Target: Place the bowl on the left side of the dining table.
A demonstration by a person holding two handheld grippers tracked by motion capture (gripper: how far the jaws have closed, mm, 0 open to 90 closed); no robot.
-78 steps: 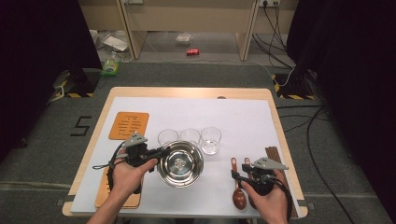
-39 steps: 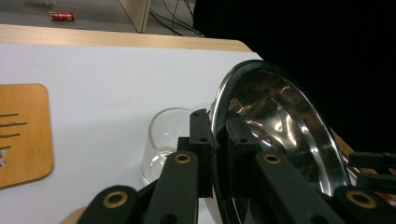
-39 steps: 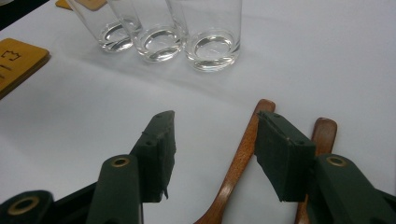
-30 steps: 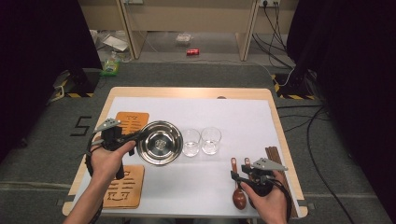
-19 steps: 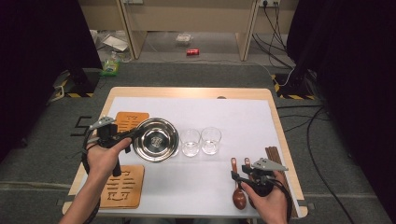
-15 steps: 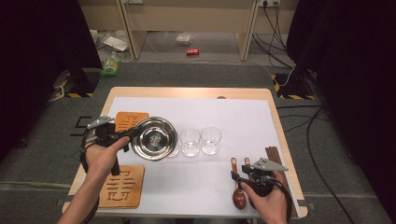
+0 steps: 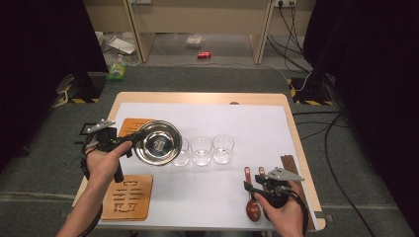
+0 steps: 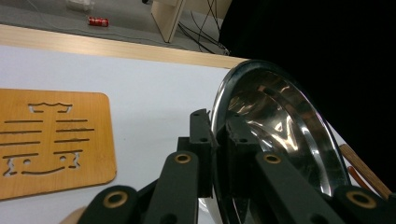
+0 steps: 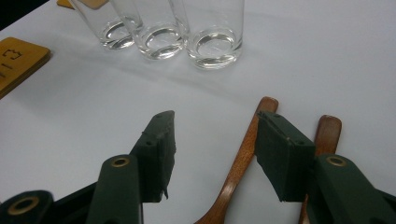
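My left gripper is shut on the rim of a shiny steel bowl and holds it tilted in the air, above the table's left half. In the left gripper view the jaws pinch the bowl at its near rim. My right gripper rests open near the front right edge. Its jaws stand apart over the handle of a wooden spoon. A second wooden spoon lies beside it. The spoon's dark bowl lies next to my right hand.
Three empty glasses stand in a row at mid-table, the left one partly behind the bowl. One carved wooden mat lies at the front left, another farther back under the bowl's edge. Brown sticks lie at the right edge.
My left gripper has carried the bowl from the front middle of the table to the left and farther back. The right gripper has not moved.
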